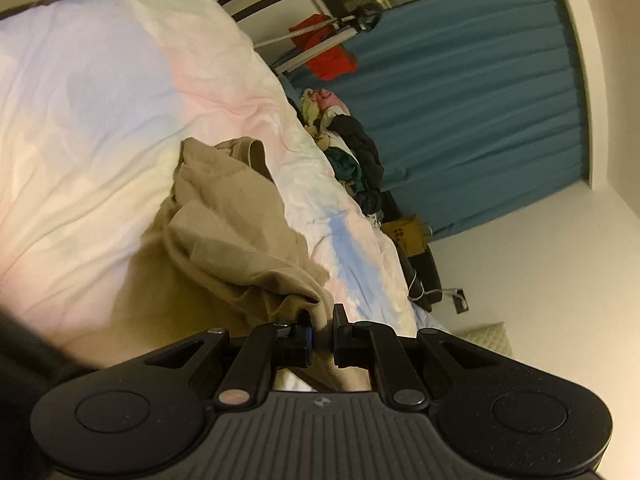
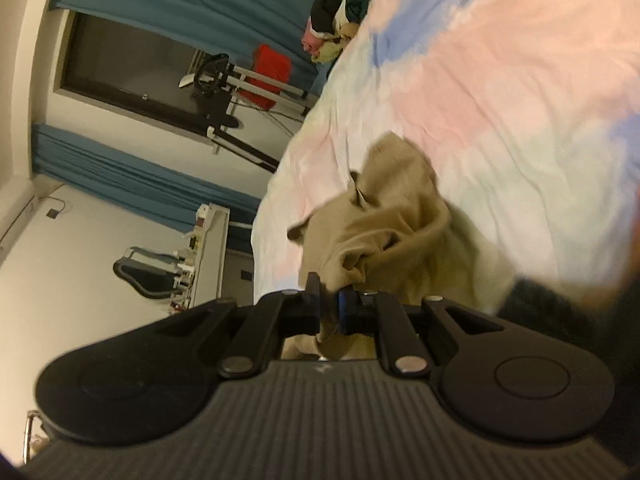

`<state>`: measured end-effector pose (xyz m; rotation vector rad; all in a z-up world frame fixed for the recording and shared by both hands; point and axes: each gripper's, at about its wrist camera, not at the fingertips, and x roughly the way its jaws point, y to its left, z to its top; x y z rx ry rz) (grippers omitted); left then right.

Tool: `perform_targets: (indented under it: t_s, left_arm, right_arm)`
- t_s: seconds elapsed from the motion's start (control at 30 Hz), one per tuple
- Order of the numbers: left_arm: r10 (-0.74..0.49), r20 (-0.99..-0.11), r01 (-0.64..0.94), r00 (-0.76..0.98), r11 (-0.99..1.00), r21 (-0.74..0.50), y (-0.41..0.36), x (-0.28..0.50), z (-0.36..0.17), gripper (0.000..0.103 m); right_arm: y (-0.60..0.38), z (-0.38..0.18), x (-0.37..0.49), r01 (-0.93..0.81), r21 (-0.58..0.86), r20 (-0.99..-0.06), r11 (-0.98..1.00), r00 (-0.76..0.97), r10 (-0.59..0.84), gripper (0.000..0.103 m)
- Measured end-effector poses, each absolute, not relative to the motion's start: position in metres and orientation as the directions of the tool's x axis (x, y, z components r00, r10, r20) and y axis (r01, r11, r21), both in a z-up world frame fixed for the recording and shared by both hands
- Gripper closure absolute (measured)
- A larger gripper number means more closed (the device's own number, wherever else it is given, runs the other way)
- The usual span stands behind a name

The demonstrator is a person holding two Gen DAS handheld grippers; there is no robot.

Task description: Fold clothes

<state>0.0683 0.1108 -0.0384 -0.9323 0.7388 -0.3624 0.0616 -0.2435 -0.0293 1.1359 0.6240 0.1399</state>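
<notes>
Gripping the tan garment [image 1: 236, 240] with both claws, I had it bunched up over the bed. My left gripper [image 1: 322, 322] was nearly closed, a fold of tan cloth pinched between its fingers, and the rest of the garment ran away from the tips in loose wrinkles toward the duvet [image 1: 100, 100]. My right gripper [image 2: 329, 298] was likewise clamped narrow on another bunch of the same garment [image 2: 400, 216], cloth squeezed between the black fingers [image 2: 312, 292] and some hanging below them.

The garment lay crumpled on the pastel duvet [image 2: 500, 80], pink, blue and white patches, partly lifted at the held ends. At the far edge of the bed sat a pile of clothes [image 1: 352, 148], dark and mixed colours, also caught in the right view [image 2: 340, 8]. Beyond that hung a teal curtain [image 1: 472, 100], and a red item [image 1: 328, 52] hung on a rack. A cardboard box [image 1: 408, 232] stood beside the bed near the wall.
</notes>
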Motion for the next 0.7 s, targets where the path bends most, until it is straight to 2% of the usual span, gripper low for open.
perform_targets:
  t_s: [0.1, 0.23, 0.37, 0.5, 0.7]
  left_arm:
    - [-0.487, -0.49, -0.067, 0.723, 0.657, -0.751, 0.101, 0.107, -0.023, 0.092]
    - [-0.429, -0.52, -0.09, 0.739, 0.701, -0.707, 0.087, 0.174, -0.018, 0.09]
    - [-0.403, -0.558, -0.098, 0.725, 0.743, -0.663, 0.073, 0.242, -0.033, 0.09]
    - [-0.404, -0.595, -0.103, 0.695, 0.763, -0.638, 0.065, 0.294, -0.071, 0.09]
    - [-0.432, -0.59, -0.05, 0.683, 0.778, -0.627, 0.071, 0.308, -0.097, 0.083]
  right_arm:
    - [-0.241, -0.023, 0.104, 0.238, 0.89, -0.399, 0.39, 0.821, 0.409, 0.091]
    - [-0.237, -0.021, 0.172, 0.269, 0.864, -0.433, 0.424, 0.828, 0.356, 0.091]
    - [-0.242, -0.041, 0.231, 0.324, 0.839, -0.485, 0.437, 0.809, 0.332, 0.09]
    - [-0.25, -0.077, 0.274, 0.357, 0.826, -0.523, 0.437, 0.775, 0.355, 0.09]
    - [-0.257, -0.103, 0.291, 0.333, 0.829, -0.523, 0.45, 0.746, 0.412, 0.089]
